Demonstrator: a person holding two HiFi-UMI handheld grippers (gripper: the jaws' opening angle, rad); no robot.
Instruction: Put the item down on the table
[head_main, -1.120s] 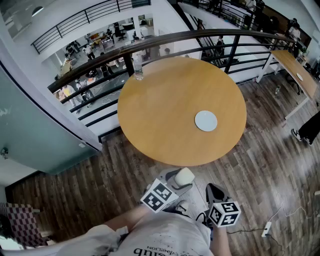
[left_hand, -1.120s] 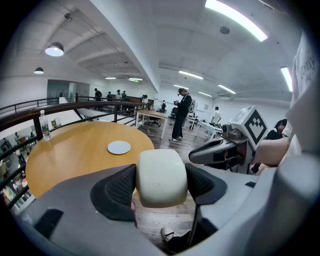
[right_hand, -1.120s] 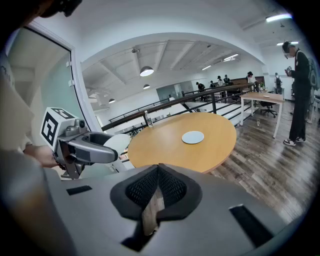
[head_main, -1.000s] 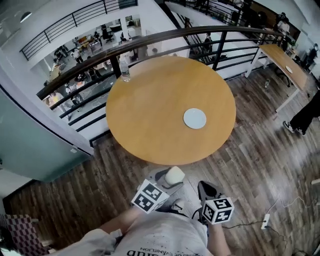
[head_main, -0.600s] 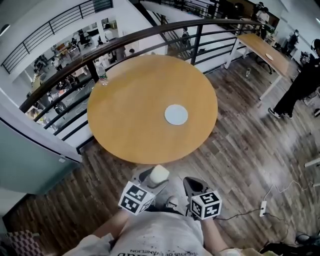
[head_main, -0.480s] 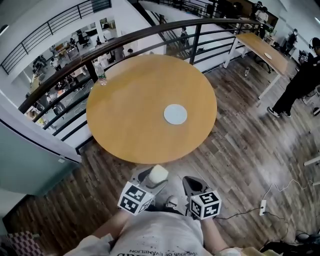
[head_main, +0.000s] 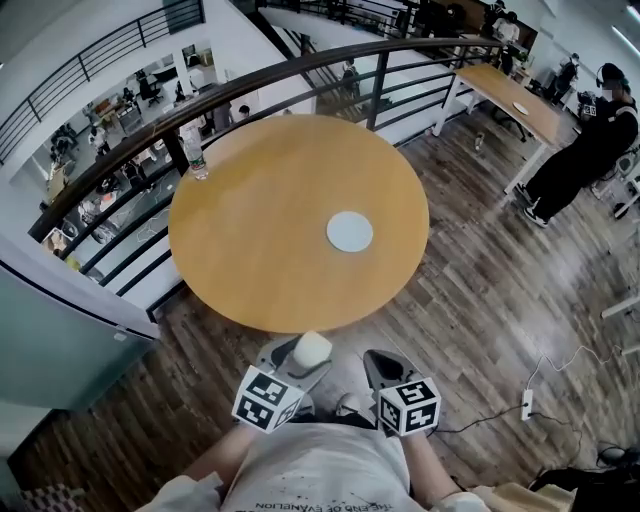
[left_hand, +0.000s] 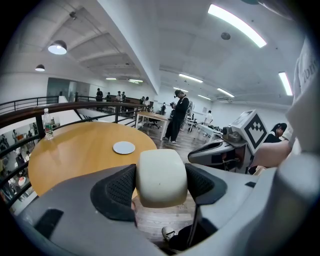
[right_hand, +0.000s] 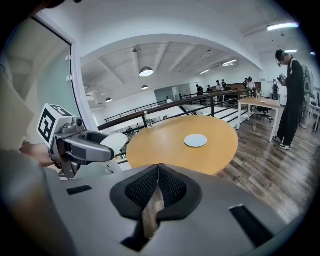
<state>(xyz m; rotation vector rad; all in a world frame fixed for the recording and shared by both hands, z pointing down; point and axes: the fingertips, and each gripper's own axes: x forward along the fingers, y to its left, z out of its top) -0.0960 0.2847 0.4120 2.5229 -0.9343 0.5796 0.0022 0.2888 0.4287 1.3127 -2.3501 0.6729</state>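
Observation:
My left gripper (head_main: 308, 352) (left_hand: 161, 179) is shut on a cream rounded block (head_main: 311, 350) (left_hand: 161, 176), held low in front of the person's body, short of the round wooden table (head_main: 250, 240) (left_hand: 75, 147) (right_hand: 170, 142). The block also shows in the right gripper view as a pale shape (right_hand: 116, 142) at the left gripper's tip. My right gripper (head_main: 380, 362) (right_hand: 158, 187) hangs beside it, to the right, with its jaws pressed together on nothing. Both grippers are over the wooden floor, near the table's front edge.
On the table lie a small grey-white disc (head_main: 349, 231) (left_hand: 123, 147) (right_hand: 195, 140) and a clear water bottle (head_main: 193, 155) (left_hand: 48, 125) by the far rail. A dark railing (head_main: 300, 65) curves behind the table. A person in black (head_main: 580, 150) (right_hand: 292, 95) stands at right beside a long desk (head_main: 520, 100).
The view has swung, so the table sits further left and higher in the head view. Both grippers stay low at the body; the left still holds the block.

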